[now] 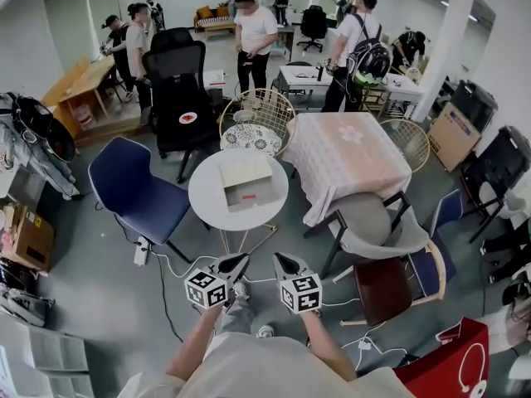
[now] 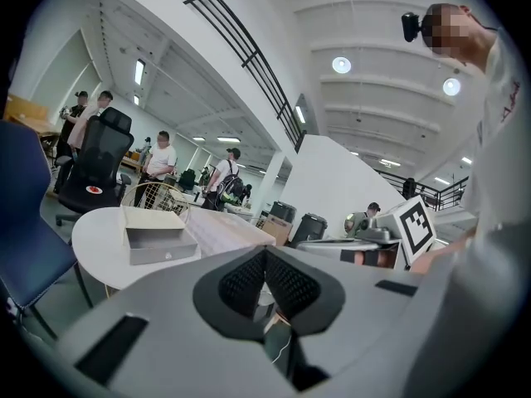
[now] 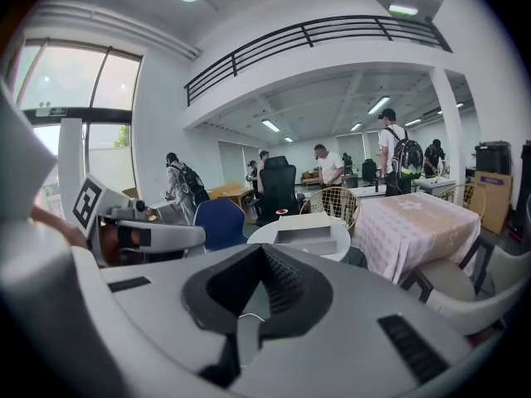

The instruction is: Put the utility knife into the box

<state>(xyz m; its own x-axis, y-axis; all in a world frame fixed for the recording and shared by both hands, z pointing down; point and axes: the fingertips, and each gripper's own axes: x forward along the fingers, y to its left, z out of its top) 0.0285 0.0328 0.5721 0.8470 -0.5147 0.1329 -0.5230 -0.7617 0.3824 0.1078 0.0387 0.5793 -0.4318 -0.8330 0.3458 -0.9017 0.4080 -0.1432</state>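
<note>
A shallow grey box (image 1: 246,182) stands open on a round white table (image 1: 207,197), its lid tilted up at the back. A small red thing (image 1: 249,196) lies in the box's tray; it is too small to tell whether it is the utility knife. My left gripper (image 1: 241,261) and right gripper (image 1: 280,260) hang side by side over the floor, well short of the table. Both are shut and hold nothing. In the left gripper view the box (image 2: 153,240) sits ahead at the left, beyond the left gripper (image 2: 265,284). From the right gripper (image 3: 261,287), the box (image 3: 307,237) lies straight ahead.
A blue chair (image 1: 137,191) stands left of the round table and a black office chair (image 1: 178,89) behind it. A table with a pink cloth (image 1: 348,160) and a grey chair (image 1: 373,222) stand at the right. Cables (image 1: 178,264) run over the floor. Several people stand at the back.
</note>
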